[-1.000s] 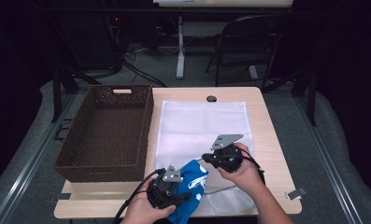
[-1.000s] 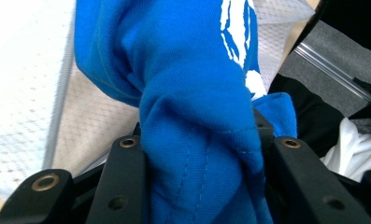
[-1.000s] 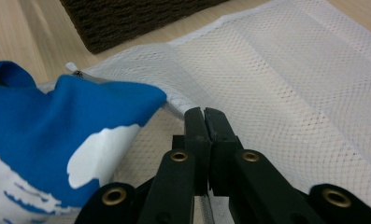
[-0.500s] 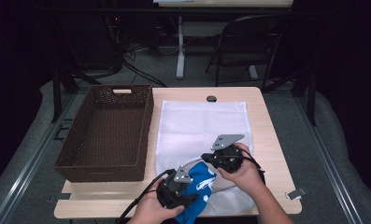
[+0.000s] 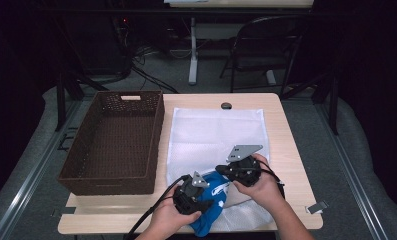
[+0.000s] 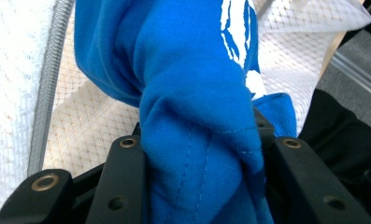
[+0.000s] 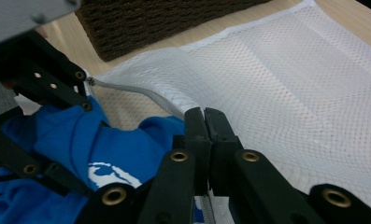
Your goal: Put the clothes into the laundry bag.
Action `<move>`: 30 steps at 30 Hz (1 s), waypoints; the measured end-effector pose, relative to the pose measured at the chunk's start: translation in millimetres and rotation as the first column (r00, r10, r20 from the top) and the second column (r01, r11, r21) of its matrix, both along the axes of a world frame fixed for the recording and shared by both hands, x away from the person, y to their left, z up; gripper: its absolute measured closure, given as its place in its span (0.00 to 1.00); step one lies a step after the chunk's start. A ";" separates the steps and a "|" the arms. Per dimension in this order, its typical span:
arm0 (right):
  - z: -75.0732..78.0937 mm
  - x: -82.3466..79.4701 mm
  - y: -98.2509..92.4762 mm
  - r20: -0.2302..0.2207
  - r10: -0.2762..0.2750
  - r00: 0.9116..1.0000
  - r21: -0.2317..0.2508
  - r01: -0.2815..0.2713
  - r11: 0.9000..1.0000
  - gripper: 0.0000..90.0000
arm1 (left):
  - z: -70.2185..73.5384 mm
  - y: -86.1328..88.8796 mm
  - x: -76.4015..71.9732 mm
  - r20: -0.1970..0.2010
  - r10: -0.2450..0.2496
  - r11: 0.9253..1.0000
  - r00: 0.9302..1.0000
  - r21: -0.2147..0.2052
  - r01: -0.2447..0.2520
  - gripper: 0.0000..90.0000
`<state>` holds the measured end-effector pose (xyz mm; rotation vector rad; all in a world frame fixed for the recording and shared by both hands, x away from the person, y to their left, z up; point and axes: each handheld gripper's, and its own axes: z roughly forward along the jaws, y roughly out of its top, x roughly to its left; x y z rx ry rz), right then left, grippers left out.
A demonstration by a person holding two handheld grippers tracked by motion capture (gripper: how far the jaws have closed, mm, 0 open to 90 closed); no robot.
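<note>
Movement first: since a second ago my left gripper [image 5: 198,192] has carried the blue shirt [image 5: 213,195] rightward and a little up the table, toward the mouth of the mesh bag [image 5: 216,135], so the shirt now lies closer against my right gripper [image 5: 225,170], which has not shifted. Neither set of jaws has changed its gap.

My left gripper's jaws stand partly apart and clamp a thick bunched fold of the shirt; in the left gripper view the cloth fills the gap between them. My right gripper's jaws are pressed together on the zipper edge [image 7: 141,95] of the bag, holding that lip up.

Containers: the brown basket [image 5: 113,145] sits left of the bag with nothing in it. The bag lies flat on the table [image 5: 281,125], its opening toward me. The front of the shirt is tucked under the raised lip; how far it goes in I cannot tell. The rest trails back over the near table edge.

The shirt is a rumpled roll, its long axis running from the near edge diagonally up and right toward the bag's opening.
</note>
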<state>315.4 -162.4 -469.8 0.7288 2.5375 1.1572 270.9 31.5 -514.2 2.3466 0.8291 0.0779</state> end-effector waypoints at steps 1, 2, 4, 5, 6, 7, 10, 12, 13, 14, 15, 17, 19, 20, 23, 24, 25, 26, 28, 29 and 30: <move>-0.1 -0.1 0.1 0.000 0.002 1.000 0.001 -0.002 1.000 0.99 | -2.0 -0.1 0.9 -0.003 0.004 1.000 1.000 -0.011 -0.005 0.70; -0.2 -0.2 0.3 0.001 0.003 1.000 0.001 -0.003 1.000 0.99 | -3.5 -0.3 1.7 -0.001 0.004 1.000 1.000 -0.006 -0.004 0.70; -0.8 -0.1 0.7 0.000 0.002 1.000 0.001 -0.002 1.000 0.99 | -7.9 -0.8 3.3 0.007 0.007 1.000 1.000 -0.005 -0.007 0.69; -1.2 -0.1 0.9 -0.003 0.001 1.000 0.000 -0.001 1.000 0.99 | -10.8 -1.0 4.3 0.007 0.013 1.000 1.000 -0.006 -0.013 0.69; -1.9 0.2 0.7 -0.003 0.002 1.000 -0.002 -0.002 1.000 0.99 | -12.7 -1.0 4.9 0.012 0.019 1.000 1.000 -0.008 -0.019 0.69; -2.2 0.3 0.7 -0.003 0.002 1.000 -0.002 -0.002 1.000 0.99 | -15.6 -0.8 6.1 0.012 0.027 1.000 1.000 -0.009 -0.027 0.69; -3.1 0.5 0.4 -0.006 0.003 1.000 -0.002 -0.003 1.000 0.99 | -21.6 -0.4 8.3 0.013 0.029 1.000 0.999 -0.012 -0.029 0.69; -3.1 0.4 0.3 -0.008 0.000 1.000 -0.001 0.000 1.000 0.99 | -25.7 -0.3 8.9 0.016 0.038 0.999 0.999 -0.014 -0.038 0.69; -3.2 0.3 0.2 -0.008 0.001 1.000 -0.002 -0.001 1.000 0.99 | -27.6 -0.3 9.2 0.017 0.041 0.999 0.999 -0.013 -0.041 0.69; -3.3 0.3 0.2 -0.006 0.002 1.000 -0.003 -0.002 1.000 0.99 | -29.3 0.0 9.7 0.013 0.040 0.999 0.999 -0.012 -0.040 0.69; -3.5 0.1 0.2 -0.007 0.002 1.000 -0.004 -0.002 1.000 0.99 | -32.0 -0.2 10.1 0.016 0.037 0.999 0.999 -0.006 -0.037 0.69; -4.2 0.0 0.5 -0.009 0.000 1.000 -0.007 0.000 1.000 0.99 | -34.6 -0.7 10.0 0.024 0.039 0.999 0.999 -0.004 -0.039 0.68; -4.5 0.1 0.6 -0.008 0.001 1.000 -0.009 -0.001 1.000 0.99 | -38.4 -1.4 9.3 0.032 0.055 0.998 0.998 -0.008 -0.055 0.67; -4.5 0.1 0.7 -0.007 0.001 1.000 -0.011 -0.001 1.000 0.99 | -40.2 -1.6 8.9 0.037 0.057 0.998 0.998 -0.009 -0.057 0.67; -5.1 0.5 0.3 -0.009 0.001 1.000 -0.010 -0.001 1.000 0.99 | -43.5 -2.6 7.6 0.048 0.064 0.998 0.997 -0.013 -0.064 0.66; -5.4 0.5 0.2 -0.011 -0.001 1.000 -0.010 0.001 1.000 0.99 | -43.6 -2.3 8.0 0.048 0.060 0.998 0.997 -0.009 -0.059 0.65; -5.9 0.6 0.0 -0.011 -0.001 1.000 -0.010 0.001 1.000 0.99 | -43.8 -2.3 8.1 0.047 0.071 0.997 0.996 -0.009 -0.071 0.65; -6.4 0.8 -0.2 -0.012 -0.003 1.000 -0.012 0.003 1.000 0.99 | -44.1 -2.3 8.1 0.046 0.075 0.997 0.996 -0.006 -0.075 0.63; -6.7 0.9 -0.4 -0.013 -0.002 1.000 -0.012 0.002 1.000 0.99 | -45.8 -3.3 8.4 0.049 0.081 0.997 0.995 -0.006 -0.081 0.59; -6.7 0.8 -0.4 -0.012 -0.002 1.000 -0.012 0.002 1.000 0.99 | -46.7 -3.5 8.6 0.061 0.074 0.997 0.995 0.003 -0.074 0.58; -6.7 0.9 -0.6 -0.012 -0.001 1.000 -0.012 0.001 1.000 0.99 | -47.5 -4.3 8.3 0.072 0.075 0.997 0.995 0.002 -0.075 0.57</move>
